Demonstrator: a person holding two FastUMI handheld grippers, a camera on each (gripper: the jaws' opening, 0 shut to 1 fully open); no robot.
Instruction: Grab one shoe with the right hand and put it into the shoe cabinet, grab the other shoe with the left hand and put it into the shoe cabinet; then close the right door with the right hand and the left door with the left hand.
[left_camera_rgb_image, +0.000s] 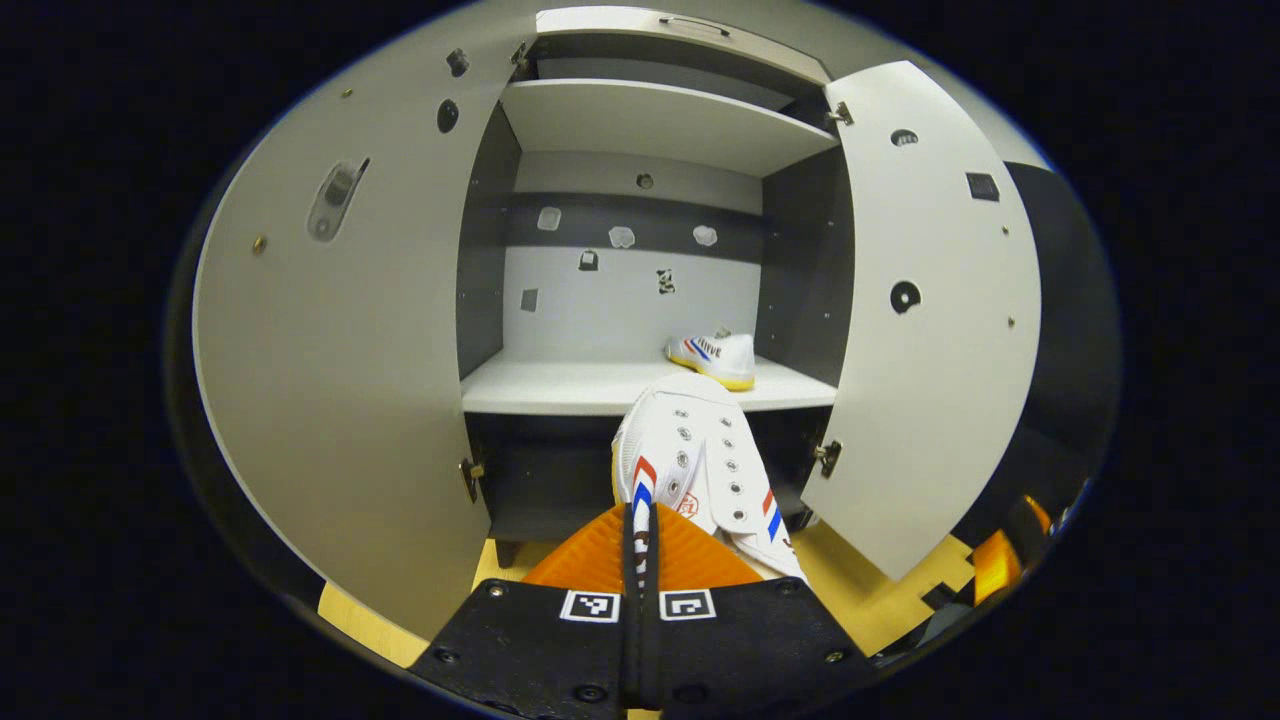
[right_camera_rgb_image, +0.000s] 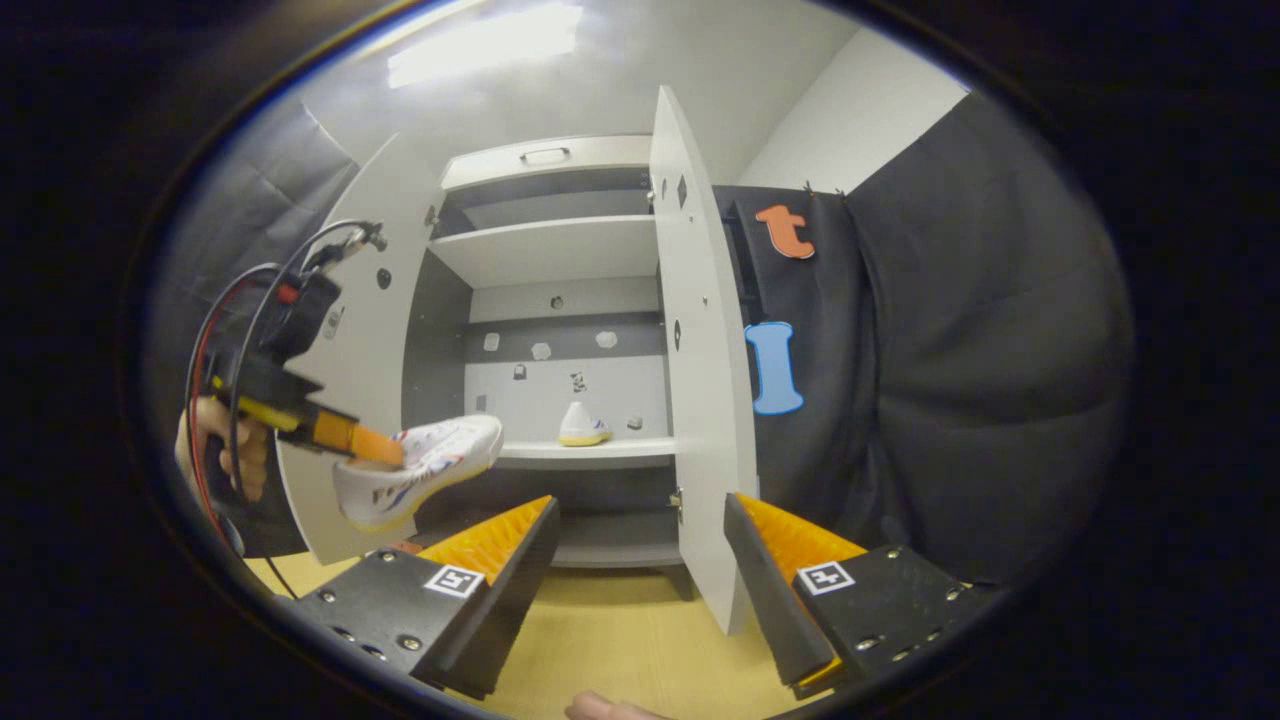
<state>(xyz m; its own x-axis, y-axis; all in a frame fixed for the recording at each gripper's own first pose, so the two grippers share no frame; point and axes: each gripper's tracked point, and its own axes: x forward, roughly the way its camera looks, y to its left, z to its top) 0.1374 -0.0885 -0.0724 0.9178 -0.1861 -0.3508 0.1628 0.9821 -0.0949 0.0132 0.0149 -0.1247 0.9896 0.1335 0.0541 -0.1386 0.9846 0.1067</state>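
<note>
We face the cabinet (left_camera_rgb_image: 640, 270), both of its doors swung wide. In the left gripper view the left door (left_camera_rgb_image: 340, 380) spreads from 8 to 11 o'clock and the right door (left_camera_rgb_image: 930, 320) stands at 3 o'clock; between them lie the upper shelf (left_camera_rgb_image: 650, 125) at 12 o'clock and the lower shelf (left_camera_rgb_image: 580, 385) near the centre. The cabinet stands on a wooden floor (right_camera_rgb_image: 620, 620).

One shoe (left_camera_rgb_image: 715, 358) sits on the lower shelf toward its right end, close to the right wall. In the right gripper view we see it small, just left of the right door's edge.

The other shoe (left_camera_rgb_image: 700, 460) hangs in the air in front of the lower shelf, toe toward the cabinet. Our left gripper (left_camera_rgb_image: 640, 545) is clamped on its heel end, both fingers drawn together with the shoe's rim pinched between them; the shoe runs from the claw toward 12 o'clock. In the right gripper view this shoe sits at 9 o'clock, held level by the left gripper, with a hand (right_camera_rgb_image: 225, 445) behind it.

Our right gripper (right_camera_rgb_image: 640, 545) stands apart, its fingers wide with nothing between them, at 6 o'clock, before the right door's lower edge.
</note>
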